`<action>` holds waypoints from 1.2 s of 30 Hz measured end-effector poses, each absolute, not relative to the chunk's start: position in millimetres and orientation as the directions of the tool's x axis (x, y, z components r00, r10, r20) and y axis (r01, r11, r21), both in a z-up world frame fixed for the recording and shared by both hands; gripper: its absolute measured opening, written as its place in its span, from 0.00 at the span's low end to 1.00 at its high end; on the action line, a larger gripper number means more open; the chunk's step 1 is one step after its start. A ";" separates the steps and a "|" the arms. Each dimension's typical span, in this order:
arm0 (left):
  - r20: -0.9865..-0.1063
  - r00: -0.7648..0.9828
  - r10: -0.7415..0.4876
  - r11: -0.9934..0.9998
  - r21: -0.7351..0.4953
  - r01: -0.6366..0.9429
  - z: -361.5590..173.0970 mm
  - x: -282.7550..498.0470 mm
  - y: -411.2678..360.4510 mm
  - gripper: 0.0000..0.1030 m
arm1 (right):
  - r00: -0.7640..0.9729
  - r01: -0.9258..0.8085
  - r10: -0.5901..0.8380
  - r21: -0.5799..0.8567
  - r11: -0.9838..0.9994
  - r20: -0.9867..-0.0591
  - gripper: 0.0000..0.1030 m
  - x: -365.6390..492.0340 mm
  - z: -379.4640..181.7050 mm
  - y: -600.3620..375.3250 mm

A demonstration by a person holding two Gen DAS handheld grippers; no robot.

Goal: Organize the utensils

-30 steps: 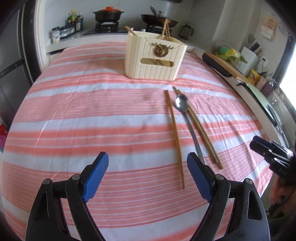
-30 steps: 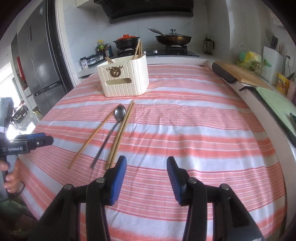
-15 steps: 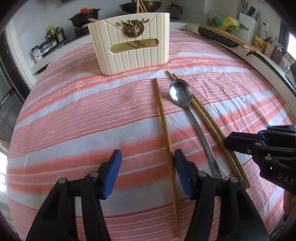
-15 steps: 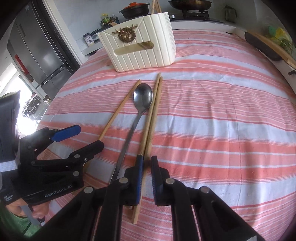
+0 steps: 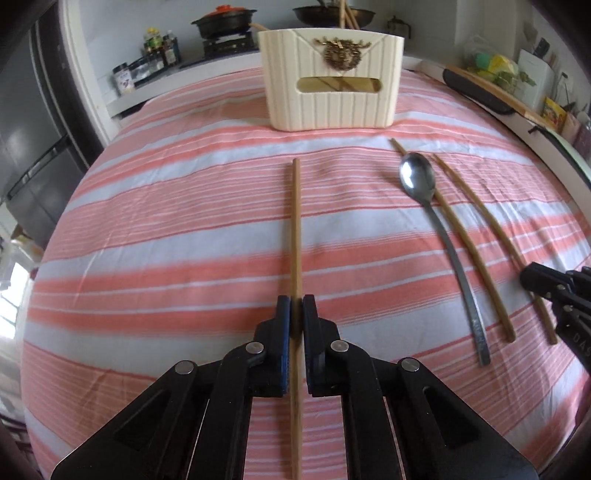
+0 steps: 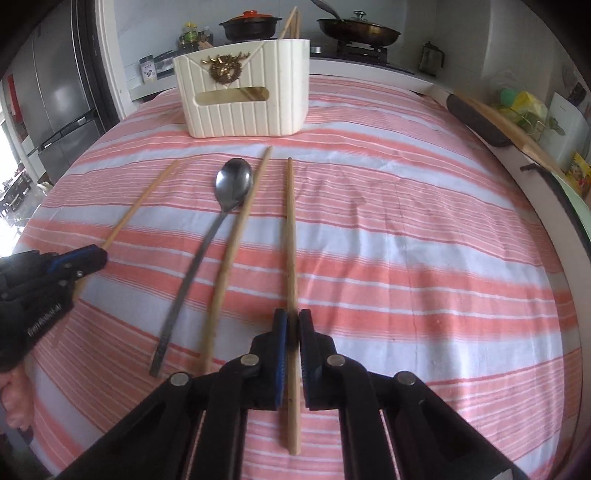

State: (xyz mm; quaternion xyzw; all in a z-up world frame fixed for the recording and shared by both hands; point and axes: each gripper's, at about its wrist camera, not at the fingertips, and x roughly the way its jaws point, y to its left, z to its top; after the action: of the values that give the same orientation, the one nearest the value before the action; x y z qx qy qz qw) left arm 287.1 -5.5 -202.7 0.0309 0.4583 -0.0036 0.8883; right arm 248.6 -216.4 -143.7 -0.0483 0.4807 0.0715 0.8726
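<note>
My left gripper is shut on a wooden chopstick that lies straight ahead on the striped cloth. To its right lie a metal spoon and a second chopstick. My right gripper is shut on the rightmost chopstick. In the right wrist view the spoon and the loose chopstick lie to the left. Further left, the left gripper grips its chopstick. A cream utensil holder with chopsticks inside stands at the far side.
A pink and white striped cloth covers the table. Behind it a counter holds a stove with a red-lidded pot, a pan and jars. A cutting board lies along the right edge, a fridge stands left.
Both grippers came down and forward to the table and went from open to shut, each on its own chopstick. The right-hand chopstick now lies apart from its neighbour.
</note>
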 end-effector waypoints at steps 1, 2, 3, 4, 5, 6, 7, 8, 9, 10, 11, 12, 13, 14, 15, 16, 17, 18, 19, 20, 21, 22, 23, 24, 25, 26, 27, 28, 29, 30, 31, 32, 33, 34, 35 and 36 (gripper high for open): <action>-0.815 0.578 0.030 0.999 0.050 0.018 -203.3 282.5 1.9 0.05 | 0.533 -0.150 0.056 -0.029 0.988 -0.844 0.06 242.5 -143.6 -224.2; -0.814 0.580 0.037 0.999 0.048 0.005 -203.5 277.0 8.5 0.05 | 0.537 -0.125 0.033 -0.041 0.991 -0.843 0.06 235.9 -143.7 -233.3; -0.812 0.581 0.045 0.999 0.051 -0.007 -204.0 271.6 13.6 0.05 | 0.542 -0.100 0.011 -0.052 0.994 -0.840 0.06 229.3 -142.8 -242.9; -0.809 0.585 0.052 0.998 0.053 -0.015 -204.3 266.4 17.6 0.06 | 0.545 -0.076 -0.016 -0.069 0.995 -0.839 0.06 222.8 -142.4 -251.8; -0.805 0.590 0.053 0.998 0.052 -0.019 -204.6 261.9 20.4 0.06 | 0.547 -0.059 -0.034 -0.079 0.995 -0.837 0.06 218.1 -141.3 -259.4; -0.801 0.597 0.050 0.999 0.047 -0.019 -204.9 257.5 22.1 0.10 | 0.552 -0.049 -0.033 -0.072 0.996 -0.833 0.07 212.8 -141.0 -266.1; -0.797 0.602 0.041 0.999 0.039 -0.017 -205.6 254.0 23.7 0.16 | 0.559 -0.049 -0.020 -0.056 0.997 -0.829 0.08 208.7 -141.1 -270.7; -0.793 0.608 0.036 0.999 0.032 -0.017 -205.9 250.5 24.4 0.37 | 0.562 -0.056 -0.008 -0.047 0.997 -0.827 0.11 206.3 -142.0 -273.6; -0.790 0.612 0.037 0.999 0.030 -0.022 -206.5 247.7 25.2 0.64 | 0.570 -0.065 -0.001 -0.047 0.997 -0.822 0.25 202.3 -141.8 -274.9; -0.789 0.613 0.045 0.999 0.033 -0.031 -207.3 245.4 26.4 0.72 | 0.578 -0.074 0.005 -0.046 0.996 -0.816 0.46 200.4 -142.4 -275.3; -0.789 0.612 0.048 0.999 0.034 -0.035 -208.8 243.8 27.7 0.75 | 0.583 -0.084 0.019 -0.038 0.996 -0.812 0.54 198.9 -143.1 -275.1; -0.794 0.606 0.044 0.999 0.029 -0.033 -210.6 243.7 28.5 0.75 | 0.586 -0.093 0.028 -0.033 0.995 -0.810 0.58 197.8 -144.6 -274.4; -0.795 0.606 0.039 0.999 0.022 -0.035 -210.4 243.4 29.6 0.76 | 0.587 -0.095 0.022 -0.042 0.995 -0.809 0.58 197.1 -145.8 -273.0; -0.800 0.599 0.043 0.999 0.024 -0.039 -210.6 244.6 29.9 0.79 | 0.595 -0.098 0.017 -0.052 0.994 -0.804 0.58 194.9 -145.5 -271.4; -0.804 0.593 0.048 0.999 0.028 -0.043 -211.3 246.0 30.7 0.85 | 0.602 -0.100 0.017 -0.054 0.994 -0.798 0.58 194.9 -146.5 -270.8; -0.808 0.586 0.052 0.998 0.030 -0.047 -212.7 247.6 31.4 0.87 | 0.607 -0.100 0.023 -0.048 0.994 -0.794 0.59 194.0 -147.2 -271.3; -0.811 0.583 0.053 0.998 0.026 -0.055 -213.7 248.5 32.9 0.91 | 0.612 -0.097 0.030 -0.038 0.995 -0.791 0.59 193.0 -147.3 -271.7; -0.814 0.578 0.052 0.998 0.018 -0.065 -214.7 249.1 34.9 0.94 | 0.617 -0.095 0.038 -0.027 0.995 -0.786 0.60 192.3 -147.7 -272.9; -0.816 0.575 0.051 0.997 0.011 -0.073 -215.6 249.4 36.3 0.96 | 0.623 -0.096 0.042 -0.023 0.995 -0.781 0.61 191.7 -148.5 -273.6; -0.817 0.574 0.051 0.997 0.009 -0.075 -216.1 249.4 36.8 0.97 | 0.627 -0.098 0.041 -0.027 0.995 -0.778 0.61 190.6 -148.8 -273.1; -0.818 0.573 0.052 0.997 0.012 -0.074 -216.4 250.0 36.3 0.98 | 0.630 -0.099 0.039 -0.030 0.995 -0.776 0.61 190.1 -148.6 -271.8; -0.819 0.571 0.053 0.997 0.014 -0.073 -216.7 250.8 35.4 0.99 | 0.632 -0.098 0.039 -0.030 0.995 -0.774 0.61 189.7 -148.7 -271.8; -0.819 0.571 0.055 0.997 0.016 -0.072 -216.9 251.2 35.0 0.99 | 0.634 -0.098 0.040 -0.028 0.995 -0.773 0.62 189.7 -148.7 -271.8; -0.819 0.572 0.053 0.997 0.016 -0.071 -216.9 250.9 35.4 0.99 | 0.634 -0.098 0.041 -0.028 0.995 -0.772 0.62 189.7 -148.8 -271.9; -0.818 0.572 0.052 0.997 0.014 -0.070 -216.9 250.5 36.1 0.99 | 0.635 -0.097 0.041 -0.027 0.995 -0.771 0.62 189.6 -148.9 -271.7; -0.818 0.573 0.049 0.998 0.012 -0.069 -217.0 250.5 36.4 0.99 | 0.635 -0.097 0.041 -0.028 0.995 -0.771 0.62 189.7 -149.1 -271.7; -0.818 0.573 0.047 0.998 0.010 -0.068 -217.0 250.5 36.9 0.99 | 0.636 -0.097 0.040 -0.029 0.995 -0.771 0.62 189.3 -149.1 -271.5; -0.818 0.574 0.046 0.998 0.008 -0.068 -216.8 249.9 37.0 0.99 | 0.636 -0.097 0.039 -0.029 0.995 -0.770 0.62 189.3 -149.1 -271.5; -0.818 0.574 0.044 0.998 0.006 -0.067 -216.7 249.7 37.4 0.99 | 0.636 -0.097 0.040 -0.029 0.995 -0.771 0.62 189.5 -149.2 -271.9; -0.818 0.574 0.041 0.998 0.004 -0.066 -216.7 250.1 37.9 0.99 | 0.636 -0.097 0.038 -0.031 0.995 -0.770 0.62 189.1 -149.1 -271.7; -0.817 0.574 0.043 0.998 0.005 -0.067 -216.7 250.0 37.1 0.99 | 0.637 -0.097 0.036 -0.034 0.995 -0.770 0.62 188.9 -148.8 -271.5; -0.817 0.574 0.042 0.998 0.004 -0.067 -216.6 250.1 37.0 0.99 | 0.637 -0.097 0.036 -0.034 0.995 -0.770 0.62 189.1 -148.5 -271.6; -0.817 0.575 0.041 0.998 0.003 -0.066 -216.6 250.0 37.0 0.99 | 0.637 -0.097 0.036 -0.035 0.995 -0.770 0.62 188.8 -148.4 -271.9; -0.817 0.575 0.040 0.998 0.003 -0.066 -216.6 250.0 37.0 0.99 | 0.637 -0.098 0.036 -0.035 0.995 -0.770 0.62 188.6 -148.1 -272.2; -0.817 0.575 0.040 0.998 0.002 -0.066 -216.6 249.9 37.1 0.99 | 0.637 -0.097 0.036 -0.034 0.995 -0.770 0.62 188.8 -148.3 -271.3; -0.817 0.575 0.040 0.998 0.002 -0.066 -216.6 249.9 37.1 0.99 | 0.637 -0.097 0.036 -0.034 0.995 -0.770 0.62 188.7 -148.3 -271.1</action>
State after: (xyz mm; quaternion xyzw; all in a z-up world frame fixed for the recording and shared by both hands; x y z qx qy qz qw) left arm 249.9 37.1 -216.6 -0.0142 0.4600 0.0298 0.8873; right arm 188.7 -271.1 -148.3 -0.0360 0.4246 0.0368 0.9039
